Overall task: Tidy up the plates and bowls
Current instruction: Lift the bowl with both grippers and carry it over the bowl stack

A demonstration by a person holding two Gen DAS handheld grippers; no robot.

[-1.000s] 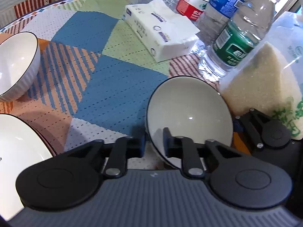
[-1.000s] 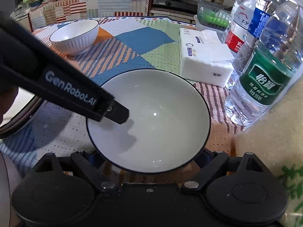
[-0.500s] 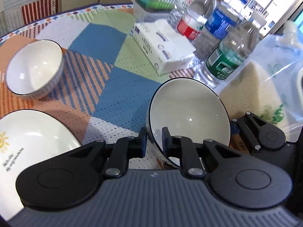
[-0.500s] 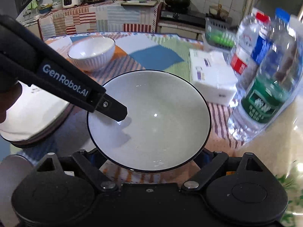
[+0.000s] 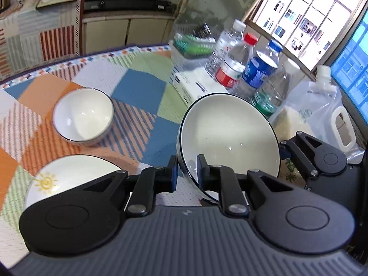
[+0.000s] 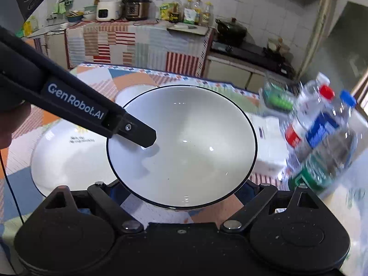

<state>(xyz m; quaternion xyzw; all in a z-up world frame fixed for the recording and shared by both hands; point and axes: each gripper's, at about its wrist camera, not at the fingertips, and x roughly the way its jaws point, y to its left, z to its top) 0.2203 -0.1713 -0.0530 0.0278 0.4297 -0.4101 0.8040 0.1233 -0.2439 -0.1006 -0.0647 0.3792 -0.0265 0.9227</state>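
White with a thin dark rim, the large bowl (image 5: 227, 135) sits pinched at its near edge by your left gripper (image 5: 186, 172), one finger inside the wall and one outside, lifted clear of the patterned tablecloth (image 5: 138, 89). Your right gripper (image 6: 181, 193) spreads wide beneath the same bowl (image 6: 184, 147), fingers hidden under it, so you cannot tell whether they touch. Ahead-left of your left gripper stands a small bowl (image 5: 84, 117); nearer left lies a sun-printed plate (image 5: 69, 172). Water bottles (image 5: 250, 73) stand ahead-right.
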